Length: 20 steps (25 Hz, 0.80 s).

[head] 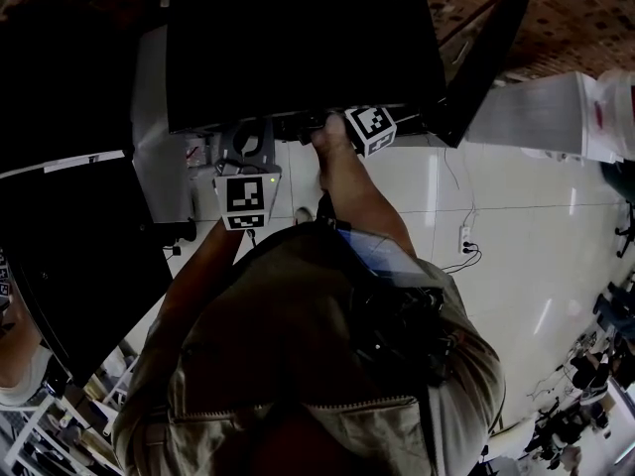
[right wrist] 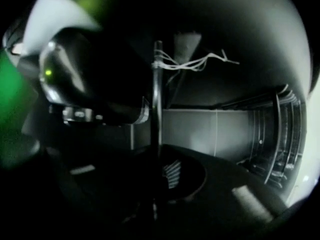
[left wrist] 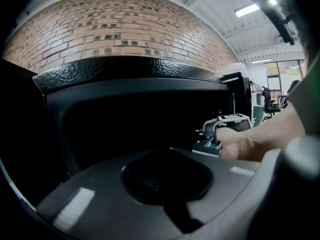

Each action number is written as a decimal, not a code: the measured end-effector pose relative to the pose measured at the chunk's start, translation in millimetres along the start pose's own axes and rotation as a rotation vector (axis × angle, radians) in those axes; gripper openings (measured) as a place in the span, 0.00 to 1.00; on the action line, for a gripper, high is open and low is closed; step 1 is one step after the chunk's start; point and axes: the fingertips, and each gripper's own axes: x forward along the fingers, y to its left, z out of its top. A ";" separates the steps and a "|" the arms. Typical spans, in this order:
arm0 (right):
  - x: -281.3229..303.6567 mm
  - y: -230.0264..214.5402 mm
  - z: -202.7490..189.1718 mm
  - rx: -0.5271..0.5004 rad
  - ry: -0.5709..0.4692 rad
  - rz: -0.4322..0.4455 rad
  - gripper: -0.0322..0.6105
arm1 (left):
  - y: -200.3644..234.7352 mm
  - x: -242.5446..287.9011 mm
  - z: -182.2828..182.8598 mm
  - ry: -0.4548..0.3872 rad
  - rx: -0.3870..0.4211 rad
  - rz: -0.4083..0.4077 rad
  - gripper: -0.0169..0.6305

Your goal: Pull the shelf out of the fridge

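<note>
A brick wall filled the upper frame, above the fridge with its black textured rim across the middle. The left gripper showed as a grey body with a dark round hollow low in the frame; its jaw state was unclear. At centre right, a hand held the right gripper at the fridge's dark opening.

Pale, glossy tiled floor carries the black fridge. A white power strip lies flat on the tiles near it.

fridge int.: black, unreadable | R gripper tips: hidden in fridge | shelf: poss., edge-on, v. dim
</note>
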 end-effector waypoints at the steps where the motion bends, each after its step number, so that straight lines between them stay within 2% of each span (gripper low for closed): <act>1: -3.2 1.3 -0.6 -0.002 0.001 0.003 0.06 | -0.1 -2.5 -1.4 0.000 -0.001 0.000 0.04; 20: -85.7 19.3 -10.0 0.009 -0.006 0.027 0.07 | -11.4 -70.1 5.6 -0.070 0.022 0.004 0.04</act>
